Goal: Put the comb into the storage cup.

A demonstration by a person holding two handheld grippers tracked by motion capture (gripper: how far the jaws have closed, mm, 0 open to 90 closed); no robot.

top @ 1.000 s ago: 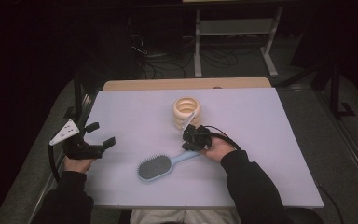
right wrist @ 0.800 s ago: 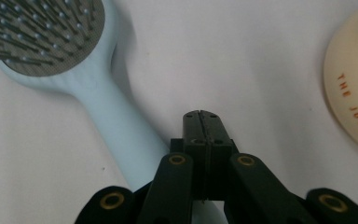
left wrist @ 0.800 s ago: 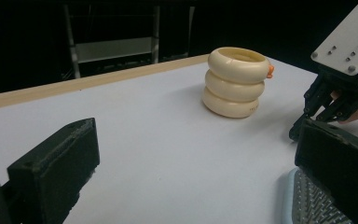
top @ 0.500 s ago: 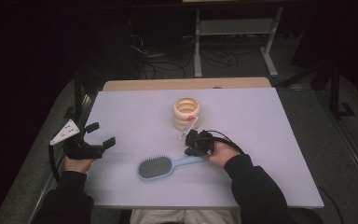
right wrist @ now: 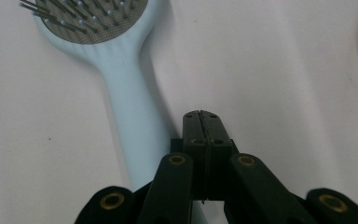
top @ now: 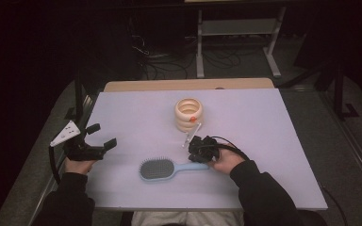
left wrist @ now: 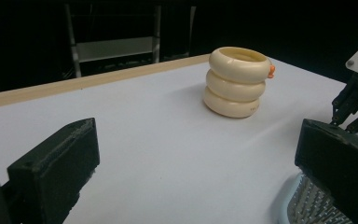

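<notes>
Pretty moody lighting here: the white tabletop (top: 273, 141) is the one bright patch in the high view, everything past it toward 12 o'clock sinks into near-black and looks grainy. Shadows are soft, the cream ring stack (left wrist: 237, 81) drops a faint one toward 9 o'clock. Up close, the hairbrush (right wrist: 121, 79) is fairly sharp, no real glare, while the near black jaws look soft.

Pale blue hairbrush (top: 169, 168) with grey bristle pad, cream ringed holder (top: 189, 114), white table (top: 273, 141)
</notes>
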